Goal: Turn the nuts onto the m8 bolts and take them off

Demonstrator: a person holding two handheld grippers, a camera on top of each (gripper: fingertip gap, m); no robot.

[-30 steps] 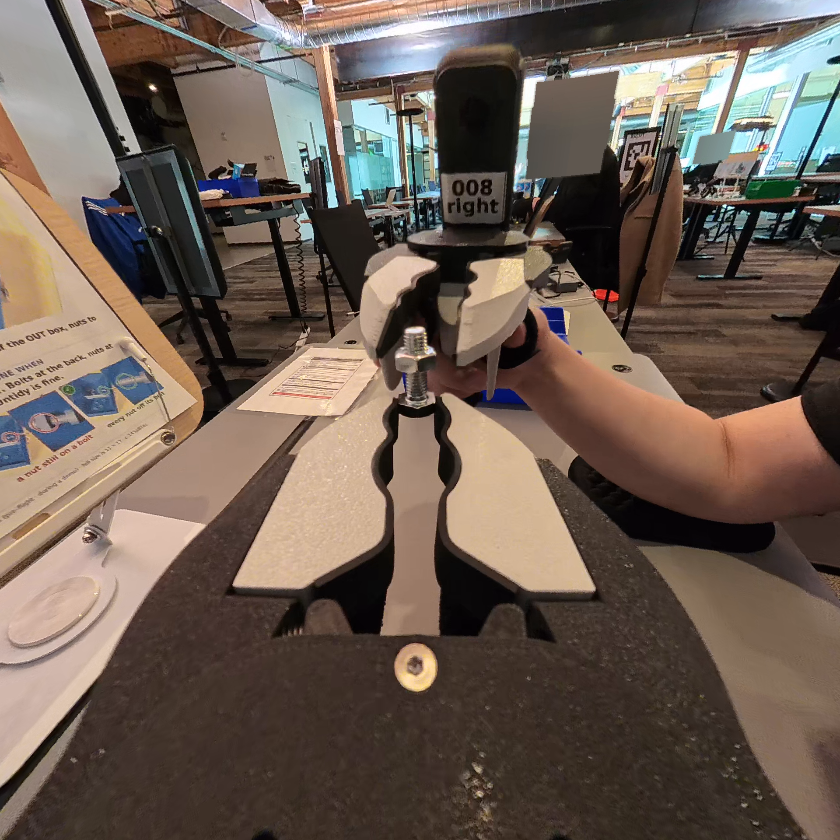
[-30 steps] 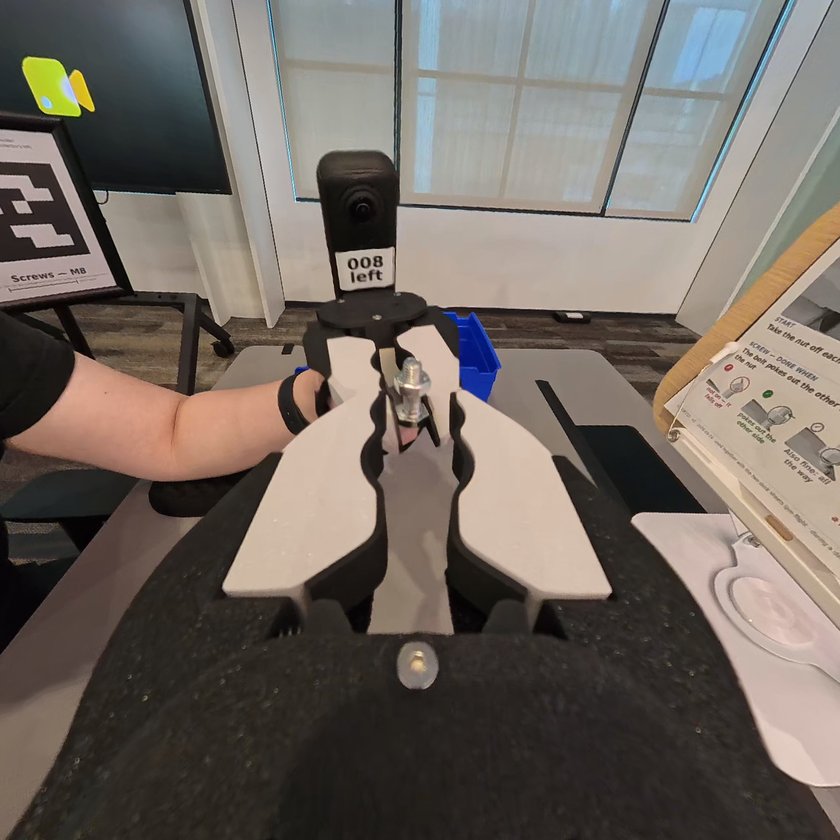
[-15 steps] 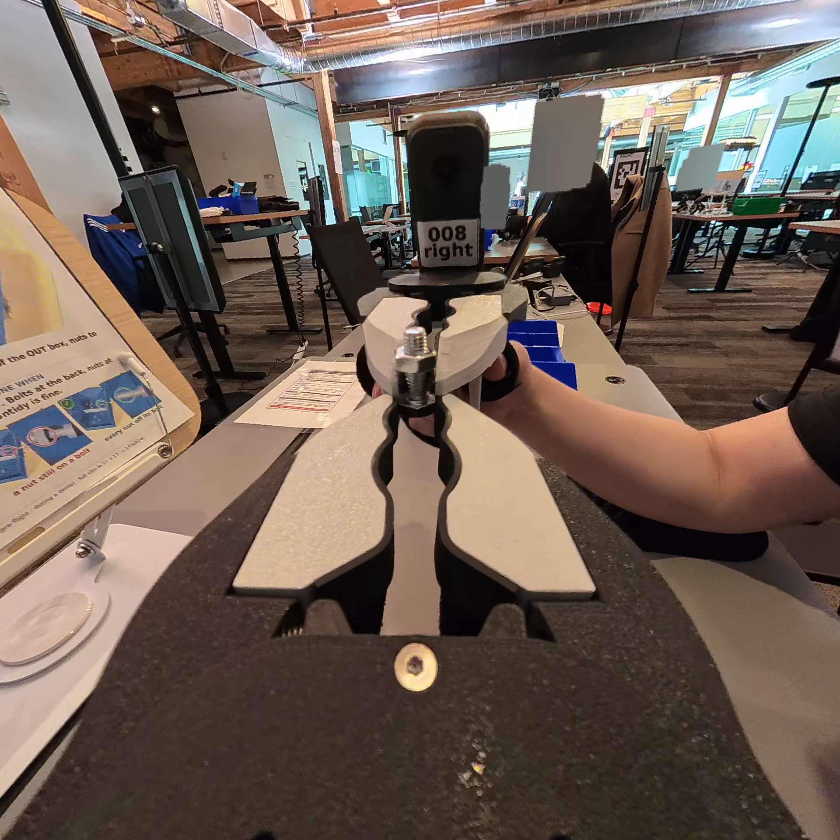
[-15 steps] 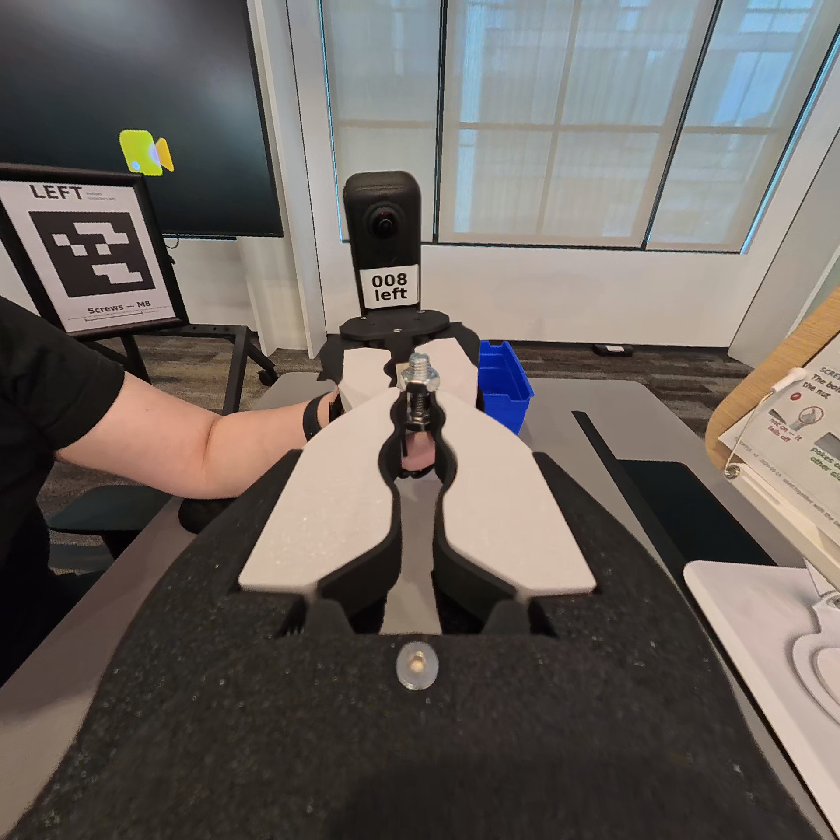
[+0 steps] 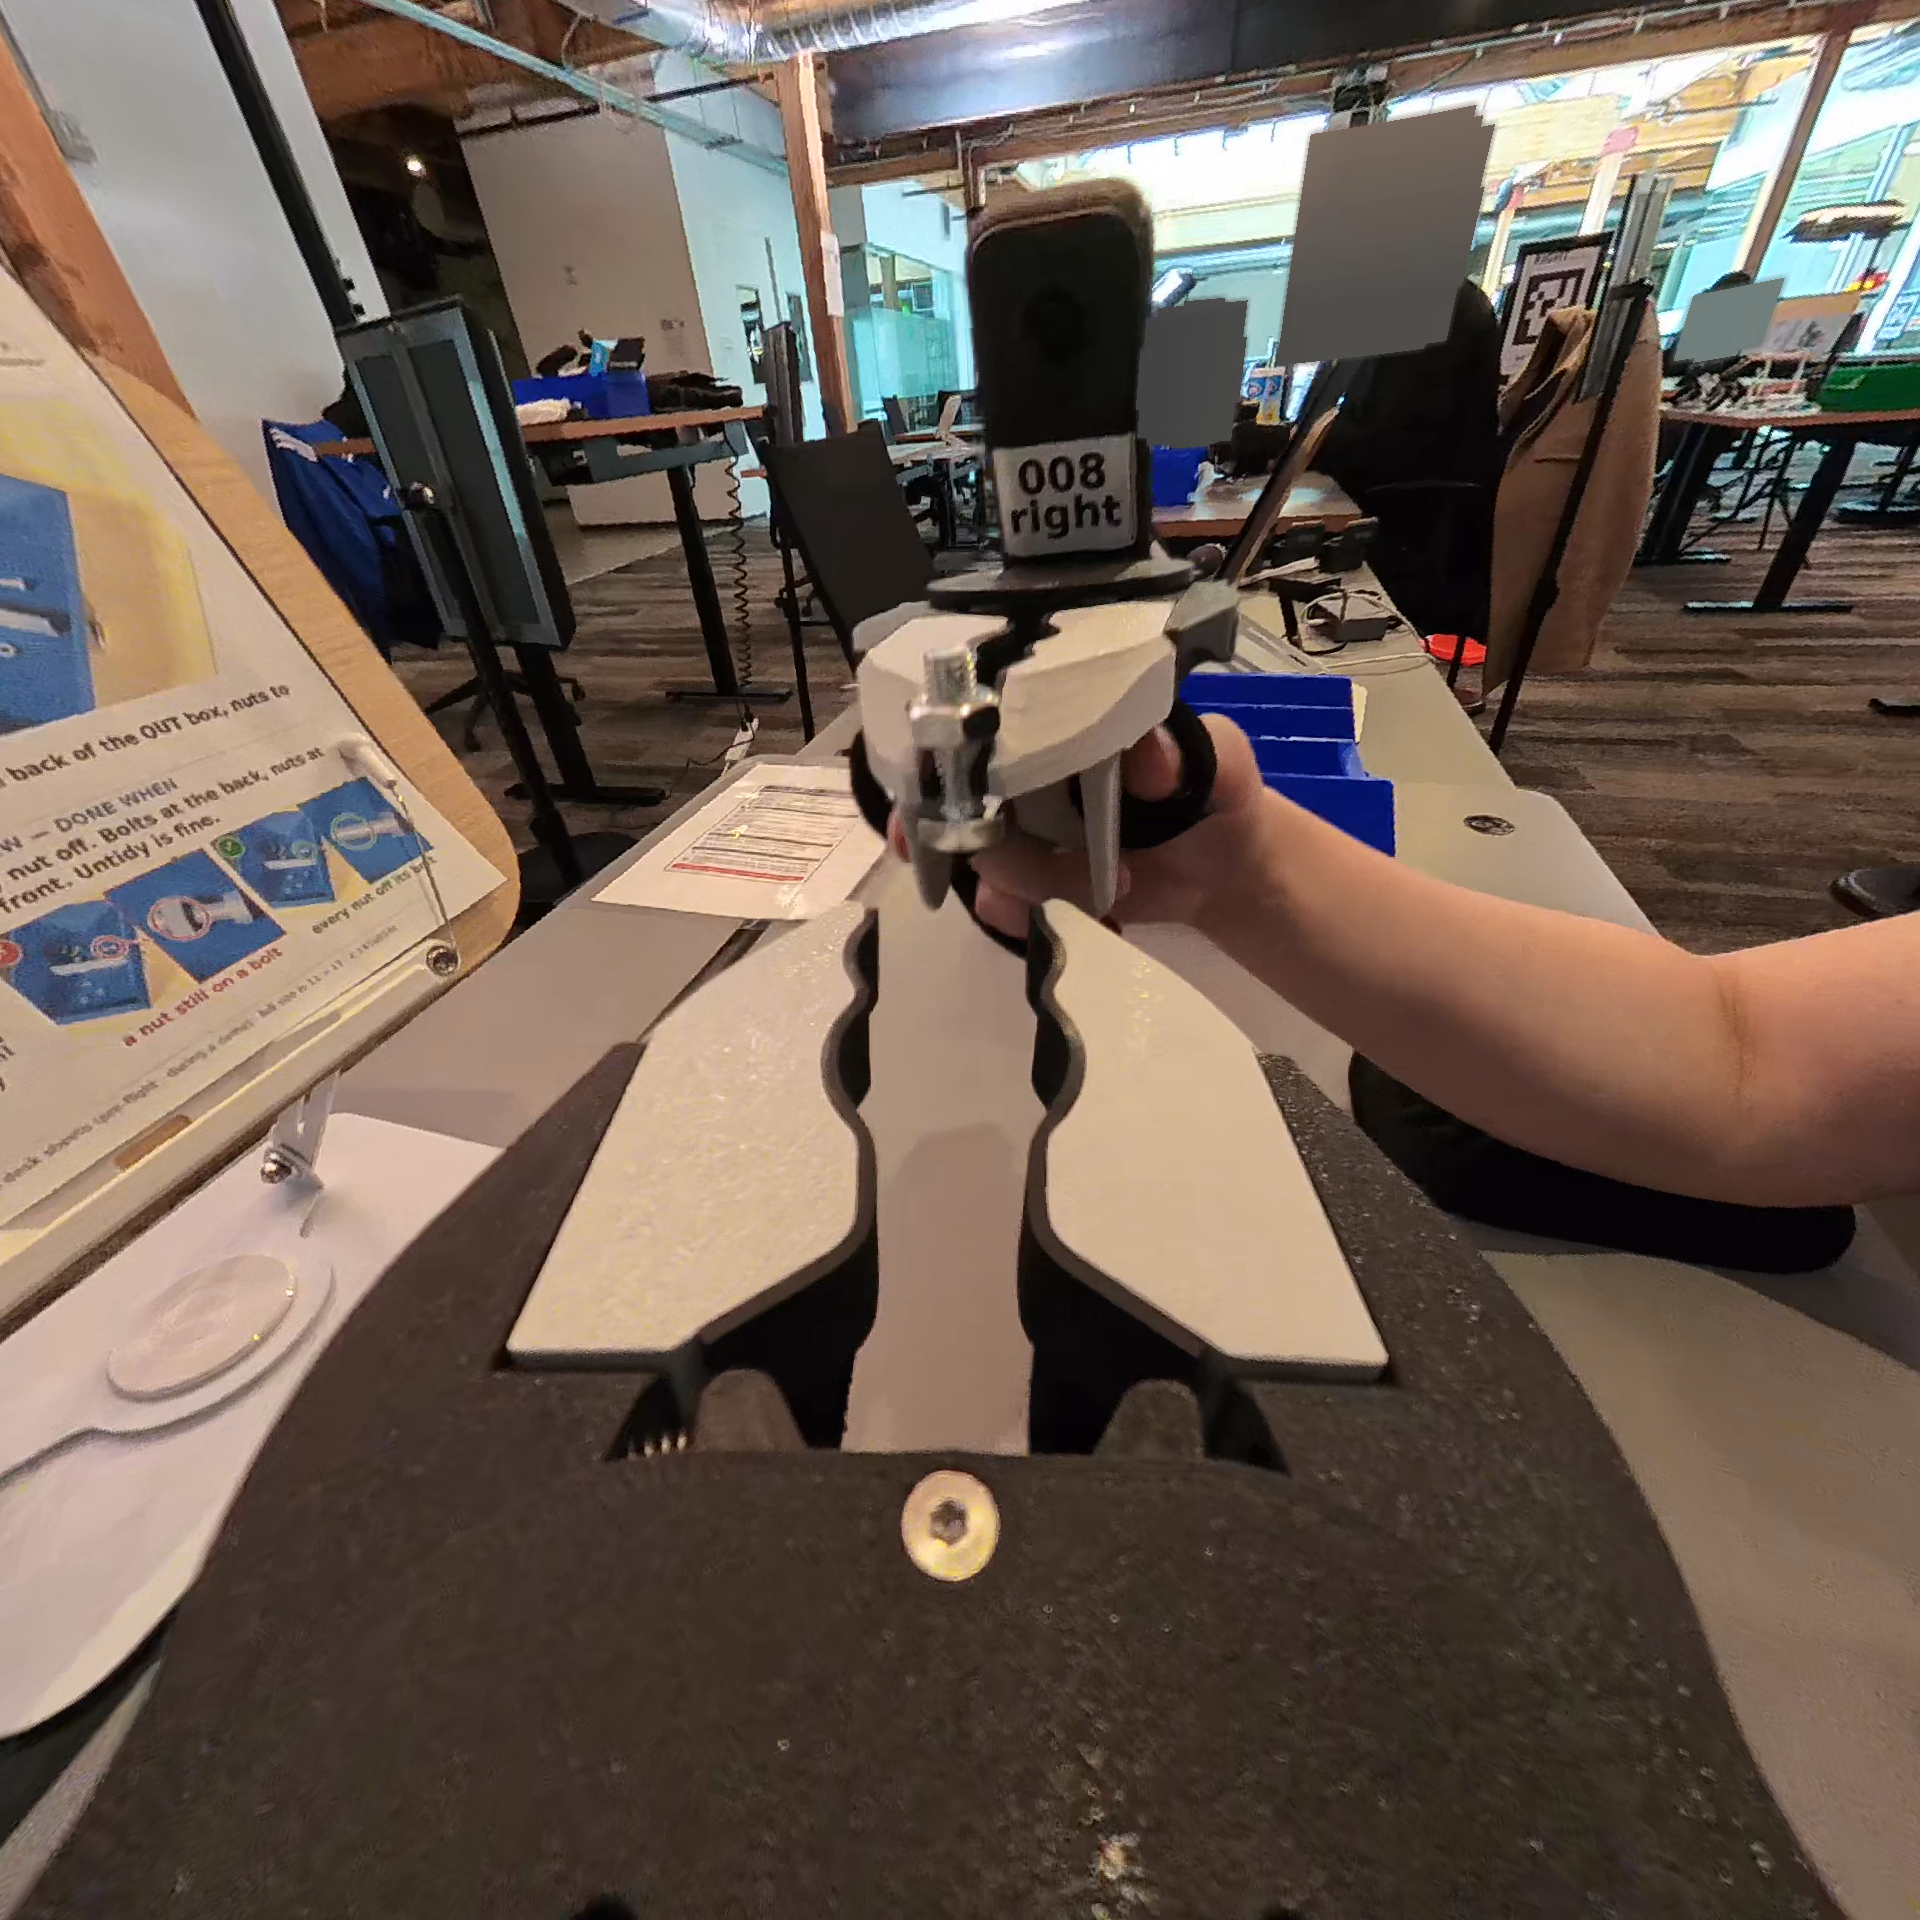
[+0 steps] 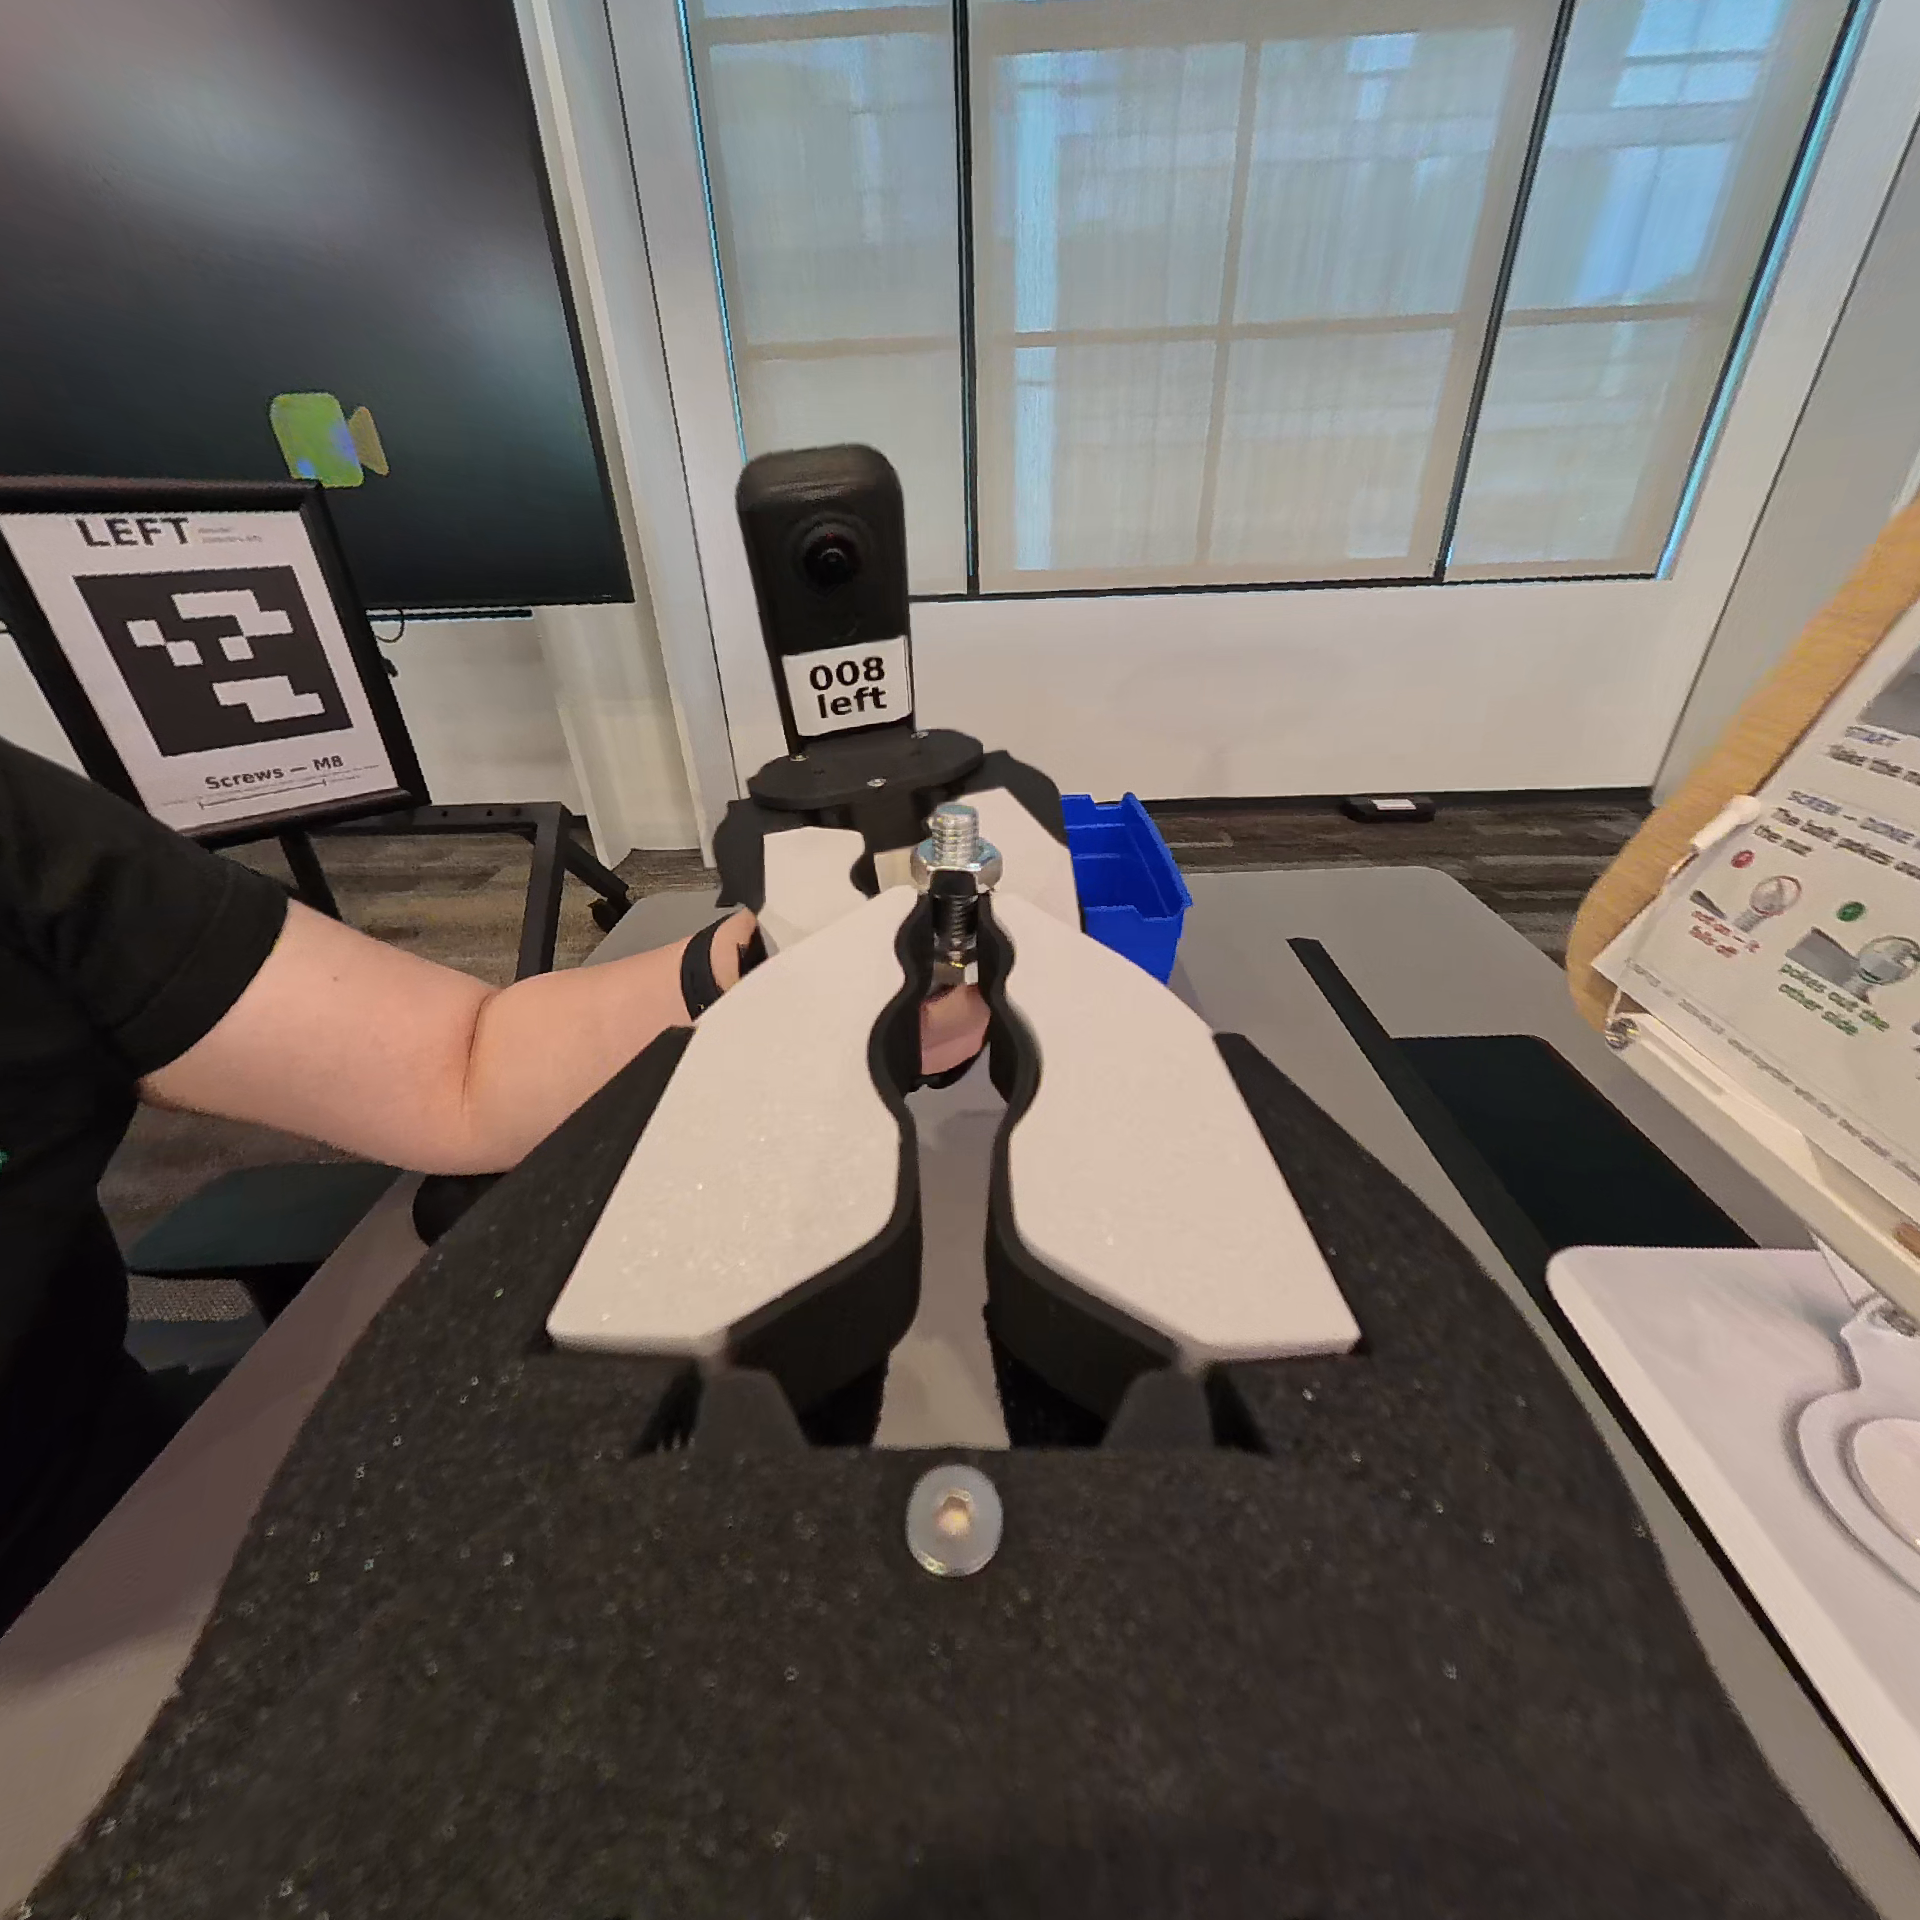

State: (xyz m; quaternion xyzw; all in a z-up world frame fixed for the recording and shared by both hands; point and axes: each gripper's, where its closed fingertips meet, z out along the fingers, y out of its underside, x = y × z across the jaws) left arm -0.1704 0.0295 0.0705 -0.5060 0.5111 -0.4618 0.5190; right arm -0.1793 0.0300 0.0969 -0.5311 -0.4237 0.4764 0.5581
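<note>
A silver M8 bolt [image 6: 949,940] stands upright with a hex nut [image 6: 954,862] threaded near its top. My right gripper [image 6: 951,914] is shut on the bolt's shank just below the nut. In the left wrist view the right gripper [image 5: 997,727] holds the bolt [image 5: 956,769] slightly tilted, nut [image 5: 951,717] up and head down. My left gripper [image 5: 951,914] is open and empty, its tips just below and in front of the bolt's head. Its white fingers [image 6: 800,883] show behind the bolt in the right wrist view.
A blue parts bin [image 5: 1288,748] sits on the grey table behind the grippers; it also shows in the right wrist view [image 6: 1122,883]. An instruction board [image 5: 156,831] on a white base stands at the table's side. A printed sheet [image 5: 758,831] and a black arm pad [image 5: 1558,1174] lie on the table. The grippers are tip to tip, or close to it.
A second ago my left gripper held the bolt and the right was open. The right shut on the shank; the left has opened and let go and drawn back a little.
</note>
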